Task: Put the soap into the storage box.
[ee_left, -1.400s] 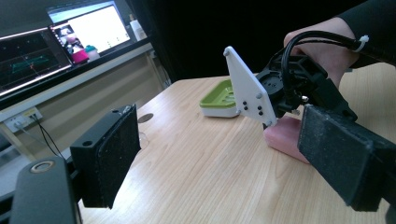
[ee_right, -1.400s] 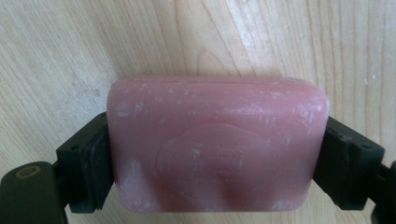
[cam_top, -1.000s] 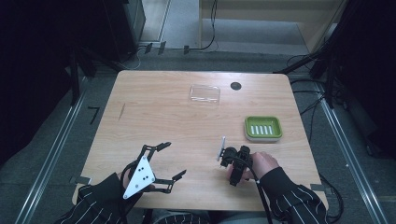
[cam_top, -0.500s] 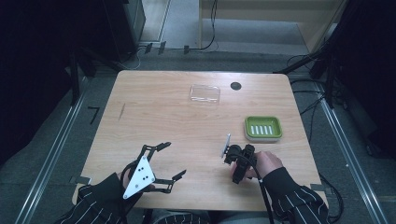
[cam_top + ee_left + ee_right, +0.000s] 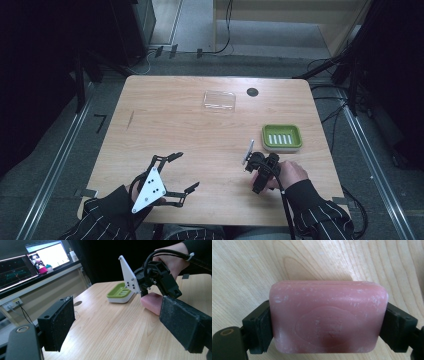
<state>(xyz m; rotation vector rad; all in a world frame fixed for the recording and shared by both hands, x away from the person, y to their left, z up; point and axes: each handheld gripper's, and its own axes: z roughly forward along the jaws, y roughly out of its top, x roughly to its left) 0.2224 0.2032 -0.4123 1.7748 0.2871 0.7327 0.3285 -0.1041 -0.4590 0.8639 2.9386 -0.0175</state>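
Observation:
A pink bar of soap (image 5: 328, 317) sits between the black jaws of my right gripper (image 5: 328, 330), which is shut on its two short ends. The soap (image 5: 151, 302) is low over the wood; whether it touches the table I cannot tell. In the high view my right gripper (image 5: 260, 172) is near the front right of the table, just in front of and left of a green soap dish (image 5: 282, 136). My left gripper (image 5: 186, 170) rests open at the front left, holding nothing, and its wide-apart jaws frame the left gripper view (image 5: 120, 327).
A clear plastic lid (image 5: 219, 100) lies at the back centre beside a round black grommet (image 5: 252, 92). The green dish (image 5: 120, 293) has a ribbed white insert. Monitors (image 5: 47, 257) stand on a bench beyond the table edge.
My right gripper has shifted a little to the right and away from the person, toward the green dish, still holding the soap. The left gripper has not moved.

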